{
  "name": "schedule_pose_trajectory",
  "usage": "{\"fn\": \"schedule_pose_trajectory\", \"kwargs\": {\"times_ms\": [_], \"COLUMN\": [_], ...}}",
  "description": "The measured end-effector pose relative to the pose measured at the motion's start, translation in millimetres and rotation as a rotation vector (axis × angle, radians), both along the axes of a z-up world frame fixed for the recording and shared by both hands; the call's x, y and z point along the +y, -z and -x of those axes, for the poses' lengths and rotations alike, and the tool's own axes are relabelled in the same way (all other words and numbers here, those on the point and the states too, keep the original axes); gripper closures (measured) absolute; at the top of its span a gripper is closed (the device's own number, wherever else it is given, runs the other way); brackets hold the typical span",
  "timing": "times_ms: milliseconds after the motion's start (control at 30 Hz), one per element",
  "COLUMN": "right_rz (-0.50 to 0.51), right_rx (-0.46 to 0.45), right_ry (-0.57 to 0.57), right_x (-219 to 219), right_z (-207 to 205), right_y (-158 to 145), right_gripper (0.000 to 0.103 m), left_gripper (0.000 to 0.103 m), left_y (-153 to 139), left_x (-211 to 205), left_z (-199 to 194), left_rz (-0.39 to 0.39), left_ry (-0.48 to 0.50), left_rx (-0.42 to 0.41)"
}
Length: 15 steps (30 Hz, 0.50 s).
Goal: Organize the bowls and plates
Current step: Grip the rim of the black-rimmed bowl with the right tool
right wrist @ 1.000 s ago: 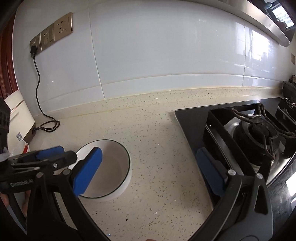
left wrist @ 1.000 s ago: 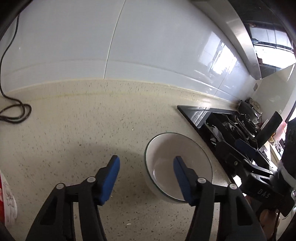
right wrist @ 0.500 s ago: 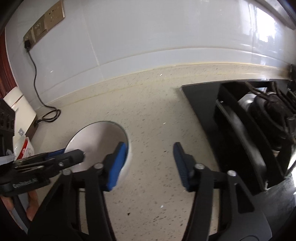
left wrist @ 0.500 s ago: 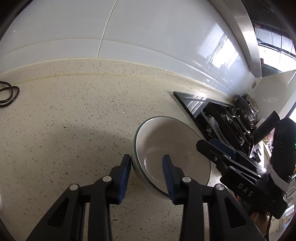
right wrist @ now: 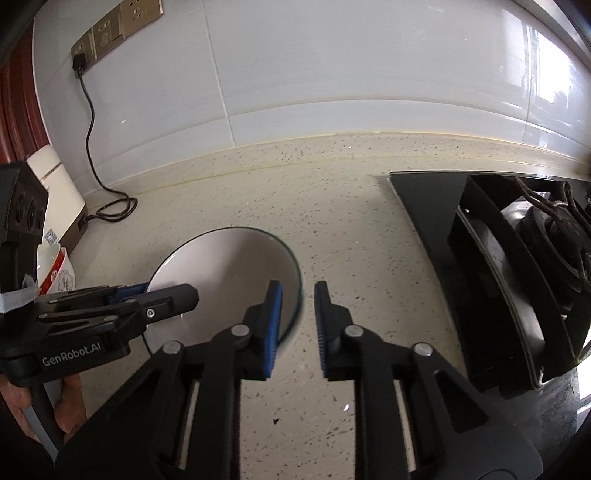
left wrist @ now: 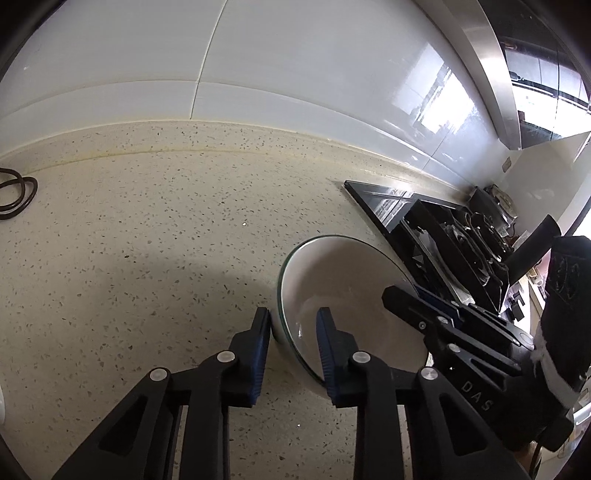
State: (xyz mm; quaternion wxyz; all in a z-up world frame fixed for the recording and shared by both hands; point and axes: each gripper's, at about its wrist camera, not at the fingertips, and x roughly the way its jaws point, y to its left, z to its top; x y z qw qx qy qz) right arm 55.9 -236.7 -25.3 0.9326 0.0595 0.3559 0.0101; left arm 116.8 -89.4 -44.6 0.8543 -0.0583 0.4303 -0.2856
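A white bowl with a dark green rim sits on the speckled counter; it also shows in the right wrist view. My left gripper has its blue pads on either side of the bowl's left rim, narrowed around the wall. My right gripper straddles the bowl's right rim, its left pad inside the bowl and its right pad outside, with a small gap left. Each gripper shows in the other's view, the right one and the left one.
A black gas hob lies right of the bowl. A black cable runs from a wall socket to a white appliance at left. A red-and-white patterned bowl stands at the left edge. White tiled wall behind.
Both grippers have closed in from wide open and moved onto opposite sides of the bowl's rim. The bowl has stayed on the counter.
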Motion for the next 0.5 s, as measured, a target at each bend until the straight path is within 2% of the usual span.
{"fn": "schedule_pose_trajectory", "kwargs": {"times_ms": [200, 333, 500], "right_rz": [0.036, 0.079, 0.067], "right_rx": [-0.012, -0.022, -0.027], "right_ry": [0.001, 0.004, 0.002], "right_x": [4.1, 8.9, 6.8], "right_z": [2.0, 4.1, 4.6], "right_y": [-0.1, 0.1, 0.8], "right_gripper": [0.085, 0.085, 0.085], "left_gripper": [0.078, 0.079, 0.08], "left_y": [-0.2, -1.6, -3.0], "left_x": [-1.6, -6.0, -11.9], "left_z": [0.3, 4.0, 9.5], "left_rz": [-0.013, -0.055, -0.107], "left_ry": [-0.002, -0.009, -0.023], "left_rx": [-0.007, -0.041, -0.079]}}
